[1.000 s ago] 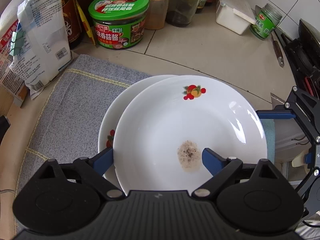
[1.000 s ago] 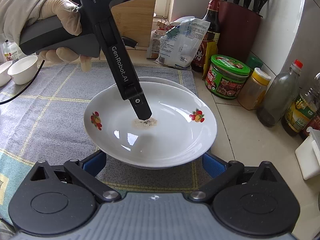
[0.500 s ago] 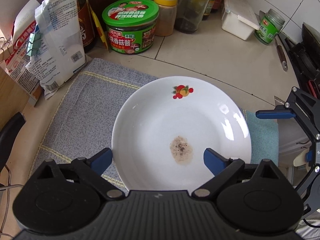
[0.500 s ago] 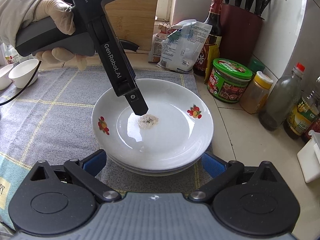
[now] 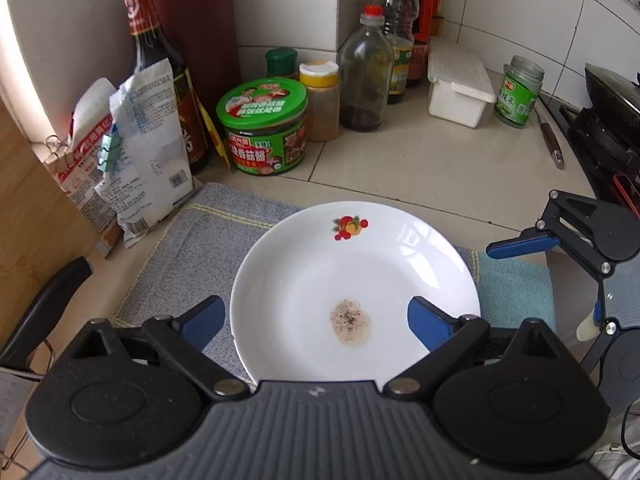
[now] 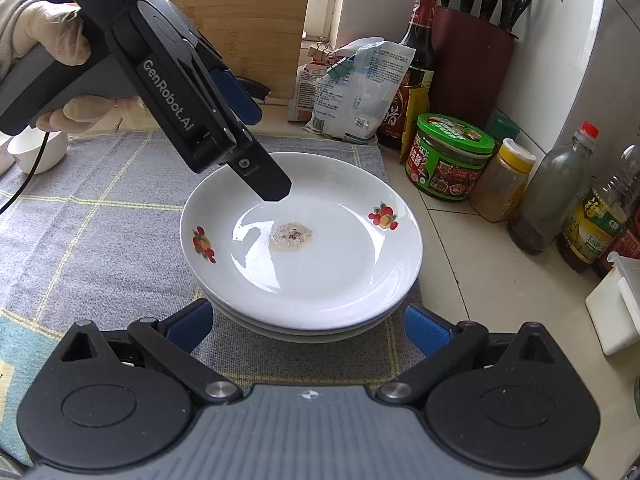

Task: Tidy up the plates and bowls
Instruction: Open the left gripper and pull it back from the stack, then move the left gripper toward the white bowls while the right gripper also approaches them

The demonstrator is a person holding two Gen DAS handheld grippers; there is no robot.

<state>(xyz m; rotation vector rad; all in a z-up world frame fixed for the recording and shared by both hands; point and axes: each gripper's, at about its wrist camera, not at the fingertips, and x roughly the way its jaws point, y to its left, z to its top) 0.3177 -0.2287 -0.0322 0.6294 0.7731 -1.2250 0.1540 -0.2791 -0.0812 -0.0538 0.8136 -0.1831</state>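
**Plate stack on the bench mat: contents and visibility**

Landmark: the plate stack (image 6: 304, 248), resting on the grey checked mat (image 6: 100, 232) near its right edge.

- Plates: the side edges show three rims, one nested on another; the exact count is hard to make out. The top plate (image 5: 356, 292) carries two fruit motifs and one brownish speckled smear at its centre. The left wrist view shows only this top plate; its near rim is cut off behind the gripper body.
- Bowls: one small white bowl (image 6: 38, 152) far left of the stack, partly hidden behind the gloved hand (image 6: 60, 48) and its cable; a second white rim at the frame edge is too cut off to identify.
- Left gripper (image 5: 316, 320): raised above the stack, jaws wide, nothing between them touching the pads.
- Right gripper (image 6: 308, 320): just in front of the stack, jaws wide, one finger either side of the near rim, apart from it.
- Behind and right of the stack: one green-lidded sauce jar (image 5: 262, 128), one yellow-capped spice jar (image 5: 320, 100), one dark soy bottle (image 5: 160, 80), one clear red-capped bottle (image 5: 366, 72), further bottles overlapping and uncounted, one white lidded box (image 5: 458, 84), one small green-labelled jar (image 5: 518, 92), one knife block (image 6: 472, 60), two clipped bags (image 6: 356, 88).
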